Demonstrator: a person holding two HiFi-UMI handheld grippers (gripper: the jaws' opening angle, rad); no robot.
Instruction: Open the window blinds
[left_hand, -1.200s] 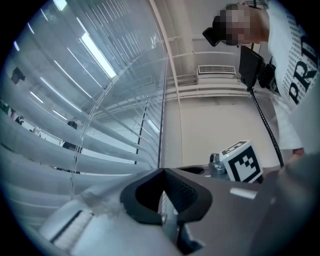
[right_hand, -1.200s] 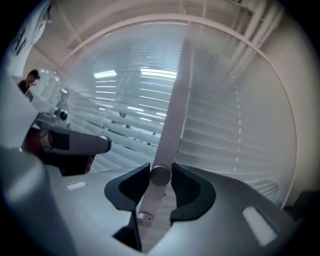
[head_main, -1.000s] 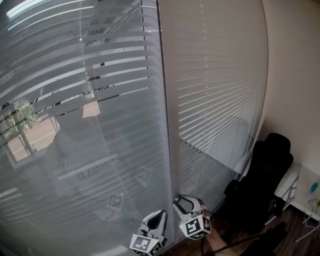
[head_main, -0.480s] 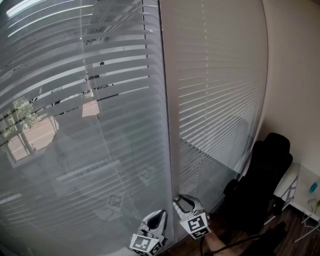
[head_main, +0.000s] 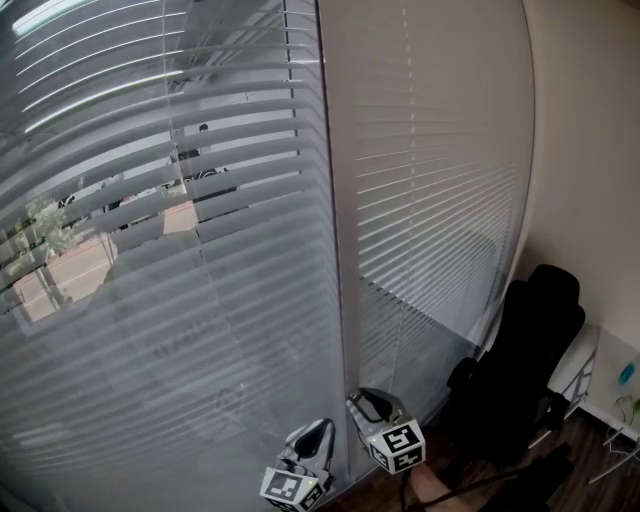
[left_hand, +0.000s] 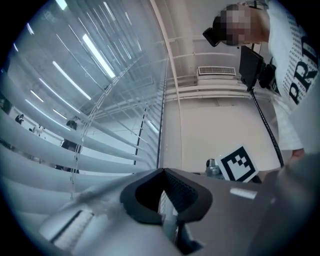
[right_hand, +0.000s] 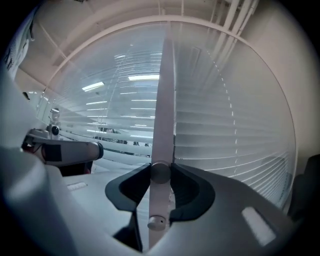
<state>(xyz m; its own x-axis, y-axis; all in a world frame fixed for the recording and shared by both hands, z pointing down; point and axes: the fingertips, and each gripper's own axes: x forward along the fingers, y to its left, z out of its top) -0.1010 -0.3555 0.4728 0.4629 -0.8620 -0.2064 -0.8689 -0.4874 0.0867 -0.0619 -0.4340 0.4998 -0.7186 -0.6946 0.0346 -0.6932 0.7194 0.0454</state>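
Blinds hang over two window panes side by side, split by a pale upright post (head_main: 335, 220). The left blind (head_main: 150, 260) has its slats tilted part open, so a tree and pavement outside show through the gaps. The right blind (head_main: 440, 200) has its slats lying flat and closed.

On the lower part of the post sits a round knob (right_hand: 160, 173), with a second knob (right_hand: 156, 221) just below it in the right gripper view. The right hand-held gripper (head_main: 366, 404) points level at the post and pinches the round knob. Its jaws have just been closing, and both dark pads touch the knob's sides.

The left hand-held gripper (head_main: 317, 430) hovers just to the left of the right one, in front of the left blind's lowest slats. Its tips are pressed together with nothing between them.

To the right, a black office chair (head_main: 520, 360) stands near the wall on a dark wood floor (head_main: 600, 470). In the left gripper view, a person in a white printed shirt (left_hand: 295, 75) stands behind the hand-held grippers.
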